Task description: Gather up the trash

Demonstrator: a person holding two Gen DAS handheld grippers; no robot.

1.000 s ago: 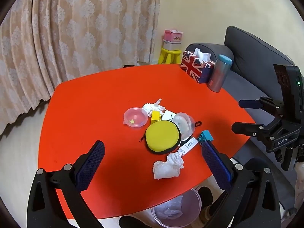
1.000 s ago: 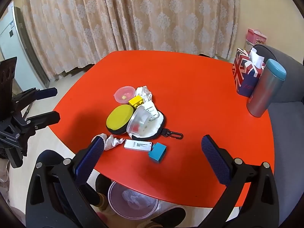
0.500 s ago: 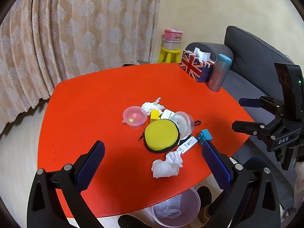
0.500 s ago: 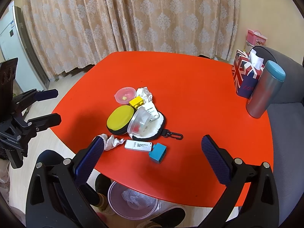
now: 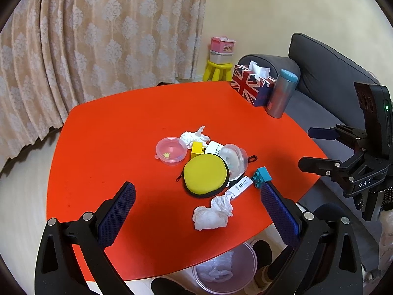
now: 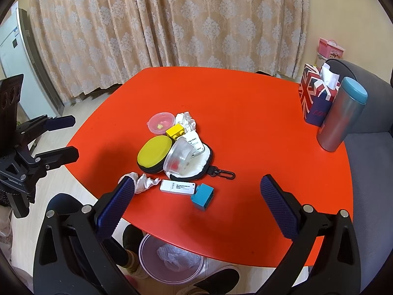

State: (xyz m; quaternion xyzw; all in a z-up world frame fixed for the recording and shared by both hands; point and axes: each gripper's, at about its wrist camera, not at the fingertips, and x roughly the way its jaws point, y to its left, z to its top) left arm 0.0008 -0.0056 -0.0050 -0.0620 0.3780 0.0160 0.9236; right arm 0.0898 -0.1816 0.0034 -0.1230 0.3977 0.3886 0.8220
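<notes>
On the red table (image 5: 118, 132) (image 6: 245, 113) lie two crumpled white tissues: one near the front edge (image 5: 212, 215) (image 6: 143, 182), one behind the clutter (image 5: 194, 136) (image 6: 185, 120). A clear bin (image 5: 224, 272) (image 6: 172, 260) with a plastic liner stands on the floor under the table's front edge. My left gripper (image 5: 196, 211) hovers open above the near tissue. My right gripper (image 6: 196, 201) is open too, held above the white stick (image 6: 178, 186) and teal block (image 6: 202, 195). Each gripper shows in the other's view: the right one (image 5: 316, 147), the left one (image 6: 63, 137).
A yellow round zip case (image 5: 205, 178) (image 6: 154, 153), clear cup (image 6: 178, 159), lidded pink tub (image 5: 170, 151) (image 6: 161, 123) and yellow block (image 5: 197, 148) (image 6: 175, 131) cluster mid-table. A Union Jack tissue box (image 5: 251, 86) (image 6: 316, 93) and steel flask (image 5: 282, 93) (image 6: 341, 118) stand at the sofa side. A person's feet are by the bin.
Both views have drifted slightly; the left gripper has pulled back a little from the clutter. No object on the table has moved, and both grippers stay open.
</notes>
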